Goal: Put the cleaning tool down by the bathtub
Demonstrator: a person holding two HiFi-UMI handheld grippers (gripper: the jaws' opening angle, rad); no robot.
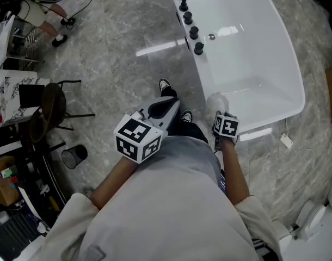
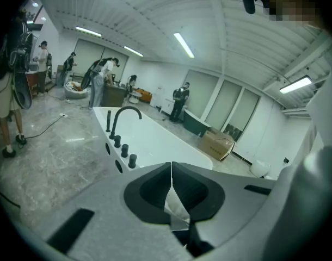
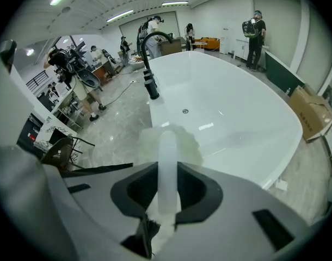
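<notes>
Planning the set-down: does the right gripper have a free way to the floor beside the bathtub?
Probably yes: the right gripper, shut on the cleaning tool, hangs beside the bathtub, bare floor below.

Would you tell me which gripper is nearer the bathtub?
Right. The right gripper, shut on the cleaning tool, hangs beside the bathtub; the left gripper is farther out, to the left.

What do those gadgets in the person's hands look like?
The left gripper and right gripper are grey plastic shells with black-lined jaws. Each carries a white cube printed with black square markers. The person wears a loose, pale top with sleeves ending near the elbows.
</notes>
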